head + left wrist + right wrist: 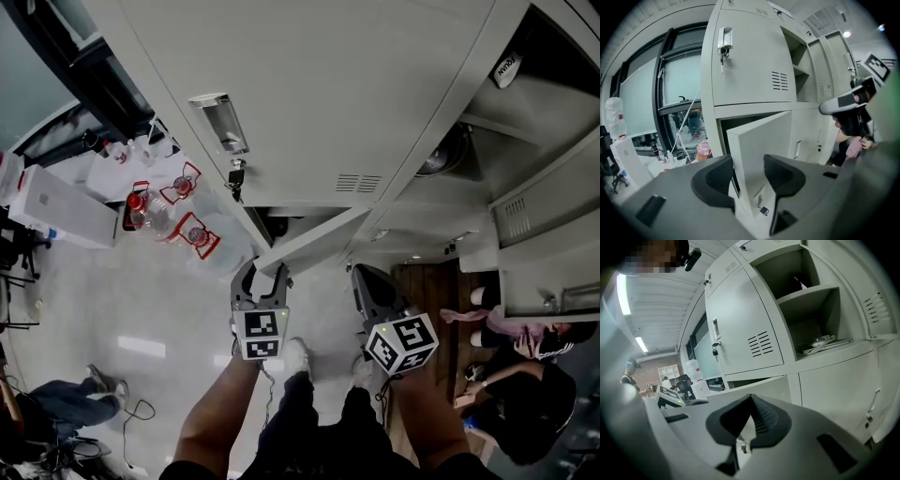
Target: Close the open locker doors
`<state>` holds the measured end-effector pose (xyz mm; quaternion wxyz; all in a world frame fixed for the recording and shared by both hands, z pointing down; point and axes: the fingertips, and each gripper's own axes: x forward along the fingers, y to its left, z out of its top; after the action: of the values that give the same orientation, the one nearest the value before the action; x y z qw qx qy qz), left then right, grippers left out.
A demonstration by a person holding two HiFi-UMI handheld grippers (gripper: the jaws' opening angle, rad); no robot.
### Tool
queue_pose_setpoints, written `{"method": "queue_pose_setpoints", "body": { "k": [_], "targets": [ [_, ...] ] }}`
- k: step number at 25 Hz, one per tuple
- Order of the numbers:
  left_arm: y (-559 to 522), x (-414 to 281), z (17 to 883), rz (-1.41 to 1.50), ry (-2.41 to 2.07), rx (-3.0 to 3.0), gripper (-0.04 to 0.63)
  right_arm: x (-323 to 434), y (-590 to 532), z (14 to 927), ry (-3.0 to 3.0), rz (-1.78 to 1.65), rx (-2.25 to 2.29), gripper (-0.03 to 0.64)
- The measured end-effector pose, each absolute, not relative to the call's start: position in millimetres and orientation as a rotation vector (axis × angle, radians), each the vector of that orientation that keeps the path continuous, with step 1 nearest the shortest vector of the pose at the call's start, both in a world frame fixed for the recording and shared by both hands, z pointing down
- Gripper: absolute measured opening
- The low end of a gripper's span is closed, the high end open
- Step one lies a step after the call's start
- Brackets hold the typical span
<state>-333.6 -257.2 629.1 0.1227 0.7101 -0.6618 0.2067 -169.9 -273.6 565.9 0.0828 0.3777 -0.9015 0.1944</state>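
Note:
A lower locker door (314, 234) stands ajar beneath a closed upper door (309, 94) that has a key in its lock. My left gripper (264, 272) is open, and the free edge of the ajar door (764, 136) stands between its jaws without being pressed by the pads (717, 180). A small padlock hangs low on that door edge. My right gripper (361, 274) is beside it on the right, shut on nothing, with its tip (751, 401) in front of the same door (773, 385). Further right an upper compartment (811, 319) is open, its door (876, 301) swung out.
Packs of water bottles (164, 211) and a white box (61, 206) lie on the floor at left. A person (525, 375) sits close by at right, beside more open locker doors (548, 202). Flat items rest on the open compartment's shelf (825, 342).

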Motion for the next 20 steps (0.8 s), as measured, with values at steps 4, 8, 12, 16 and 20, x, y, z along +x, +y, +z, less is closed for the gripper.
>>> {"method": "queue_pose_setpoints", "body": {
  "k": [4,8,12,16,20],
  "targets": [
    [-268.5,-348.1,630.0,0.566,-1.964,2.006,0.198,-171.4,-274.8,567.4,-2.686,0.591,1.145,0.000],
    [-280.5,-361.1,633.4,0.522,-1.987,1.926,0.190,-172.4,-275.9,570.3,-2.680,0.608,1.166,0.000],
    [-292.2,-370.1,635.7,0.501,-1.991,1.882,0.178,-170.6,-278.7,572.6,-2.673,0.624,1.188,0.000],
    [-304.9,-376.3,637.5,0.490,-1.993,1.850,0.172,-167.6,-281.9,576.1,-2.665,0.643,1.209,0.000],
    [-316.2,-379.7,638.6,0.479,-1.990,1.823,0.169,-164.6,-285.1,578.6,-2.658,0.660,1.229,0.000]
  ]
}}
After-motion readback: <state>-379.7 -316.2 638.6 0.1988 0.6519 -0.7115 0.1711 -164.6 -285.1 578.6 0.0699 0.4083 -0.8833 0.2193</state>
